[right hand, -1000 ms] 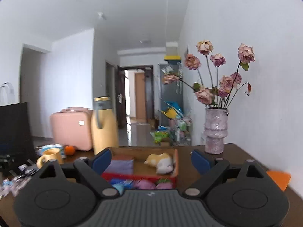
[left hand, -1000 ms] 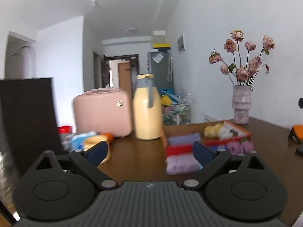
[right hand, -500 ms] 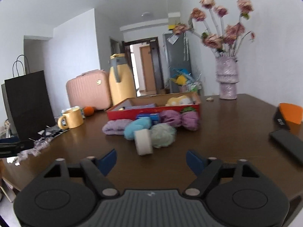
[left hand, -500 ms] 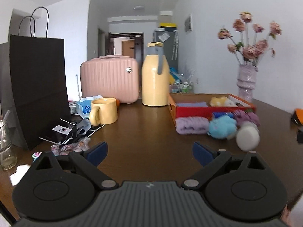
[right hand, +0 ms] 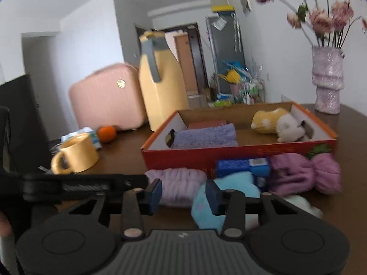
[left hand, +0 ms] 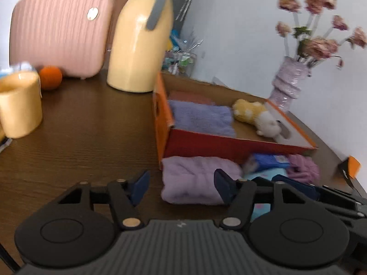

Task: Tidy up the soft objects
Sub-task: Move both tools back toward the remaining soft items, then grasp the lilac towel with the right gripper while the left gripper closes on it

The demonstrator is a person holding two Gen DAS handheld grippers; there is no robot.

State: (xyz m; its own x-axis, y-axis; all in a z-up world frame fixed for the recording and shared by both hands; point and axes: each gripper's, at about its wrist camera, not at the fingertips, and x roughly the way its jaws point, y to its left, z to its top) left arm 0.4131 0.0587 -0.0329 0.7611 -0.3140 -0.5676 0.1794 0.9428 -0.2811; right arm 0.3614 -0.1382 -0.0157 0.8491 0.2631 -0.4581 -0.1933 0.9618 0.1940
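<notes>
A lilac folded towel (left hand: 197, 178) lies on the brown table against the front of a red cardboard box (left hand: 229, 142). My left gripper (left hand: 181, 188) hovers low over it with its jaws closing. The towel sits between the fingers, and the left pad is still clear of it. My right gripper (right hand: 183, 194) is also closing, around the same lilac towel's (right hand: 179, 188) other end, without a visible squeeze. A light blue plush (right hand: 229, 190) lies just right of it. The box (right hand: 229, 153) holds a violet towel (right hand: 204, 135) and a yellow-white plush (right hand: 275, 121).
A blue packet (right hand: 240, 165) and a purple knit bundle (right hand: 305, 174) lie before the box. A yellow jug (left hand: 137, 45), pink case (left hand: 57, 34), orange (left hand: 50, 76) and yellow mug (left hand: 18, 107) stand to the left. A vase of flowers (right hand: 326, 84) stands at the back right.
Both grippers have dropped and swept forward to the pile in front of the box. Their jaws have narrowed, and the lilac towel now sits between the fingers.
</notes>
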